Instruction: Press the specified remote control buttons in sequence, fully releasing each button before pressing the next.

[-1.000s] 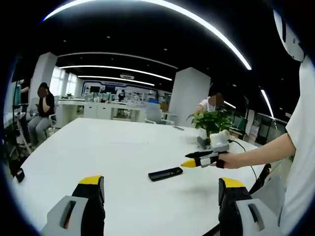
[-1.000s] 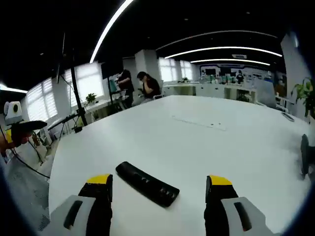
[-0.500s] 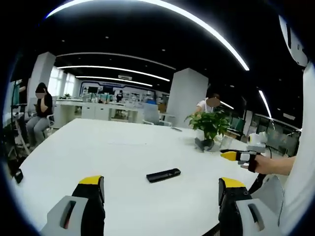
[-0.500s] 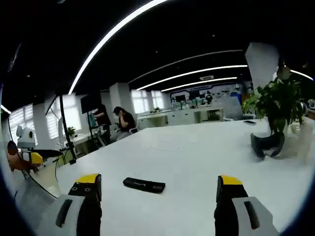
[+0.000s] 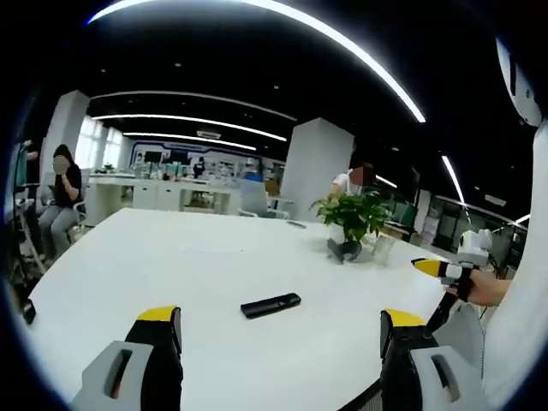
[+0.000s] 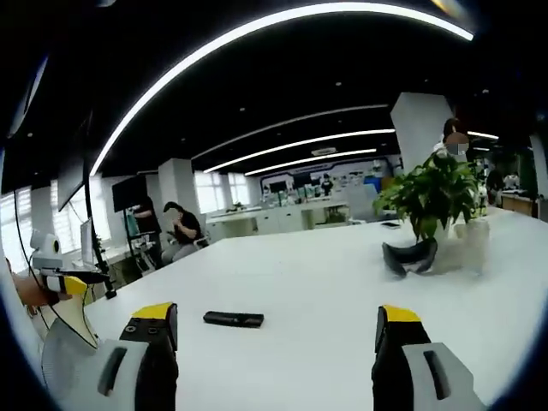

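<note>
Remote control: one black remote control (image 5: pixel 271 305) (image 6: pixel 233 319), lying flat on the white table (image 5: pixel 171 265) (image 6: pixel 325 282), well ahead of both grippers and touched by neither.
Left gripper: left gripper (image 5: pixel 278 342) has its two yellow-tipped jaws spread wide apart, with nothing between them; in the right gripper view it shows at the left edge (image 6: pixel 73 282), held in a hand, off the table's side.
Right gripper: right gripper (image 6: pixel 272 341) also has its jaws wide apart and bare; in the left gripper view it appears at the right edge (image 5: pixel 441 269), held in a hand (image 5: pixel 488 289) beyond the table's rim.
Plant: one potted plant (image 5: pixel 349 218) (image 6: pixel 432 193) stands far across the table from the remote.
Dark item: one curved black object (image 5: pixel 344 250) (image 6: pixel 409 257) rests on the table just beside the plant; what it is cannot be told.
People: one seated person (image 5: pixel 58 201) (image 6: pixel 182 231) past the far table edge, one person (image 5: pixel 353 181) behind the plant.
Edges: the near table edge runs just under the jaws in both views.
Open room: wide bare tabletop lies all around the remote, on every side.
</note>
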`<state>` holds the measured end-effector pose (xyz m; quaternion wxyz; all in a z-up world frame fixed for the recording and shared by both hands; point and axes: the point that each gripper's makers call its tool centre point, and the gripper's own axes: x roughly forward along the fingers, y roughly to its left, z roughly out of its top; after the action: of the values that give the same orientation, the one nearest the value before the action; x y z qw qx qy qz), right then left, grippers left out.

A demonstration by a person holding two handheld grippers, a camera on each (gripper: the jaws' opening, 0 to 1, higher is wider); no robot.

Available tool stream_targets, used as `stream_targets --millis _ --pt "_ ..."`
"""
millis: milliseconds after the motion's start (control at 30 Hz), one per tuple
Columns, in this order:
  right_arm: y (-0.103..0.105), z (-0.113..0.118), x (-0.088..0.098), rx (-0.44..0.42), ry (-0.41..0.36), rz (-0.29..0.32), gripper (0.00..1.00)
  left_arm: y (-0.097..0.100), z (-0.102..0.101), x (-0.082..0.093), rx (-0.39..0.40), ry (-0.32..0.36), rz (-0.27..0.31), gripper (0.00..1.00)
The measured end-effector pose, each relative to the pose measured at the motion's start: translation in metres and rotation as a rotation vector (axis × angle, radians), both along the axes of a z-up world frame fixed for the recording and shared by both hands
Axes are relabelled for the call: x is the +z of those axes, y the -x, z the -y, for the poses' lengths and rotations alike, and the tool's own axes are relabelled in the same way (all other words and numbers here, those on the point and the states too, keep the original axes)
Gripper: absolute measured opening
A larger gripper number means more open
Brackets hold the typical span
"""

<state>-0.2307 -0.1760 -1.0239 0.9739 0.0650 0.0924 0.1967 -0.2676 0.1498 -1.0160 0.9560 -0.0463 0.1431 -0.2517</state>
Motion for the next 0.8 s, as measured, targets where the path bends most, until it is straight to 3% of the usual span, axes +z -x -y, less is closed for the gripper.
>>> stream_targets --millis 200,367,500,800 --pt "0.019 0.001 -0.014 0.023 0.083 -0.045 0.96 0.0 0.001 0.008 0.0 0.016 0.021 0.99" --pt "0.035 0.0 -0.022 0.033 0.136 -0.07 0.95 0.006 0.004 0.002 -0.01 0.023 0.001 0.99" --pt "0.046 0.003 -0.024 0.017 0.112 -0.085 0.94 0.014 0.014 -0.005 -0.027 0.013 -0.016 0.99" --pt "0.057 0.015 -0.017 -0.022 0.098 -0.078 0.92 0.02 0.008 -0.009 -0.017 0.021 -0.013 0.99"
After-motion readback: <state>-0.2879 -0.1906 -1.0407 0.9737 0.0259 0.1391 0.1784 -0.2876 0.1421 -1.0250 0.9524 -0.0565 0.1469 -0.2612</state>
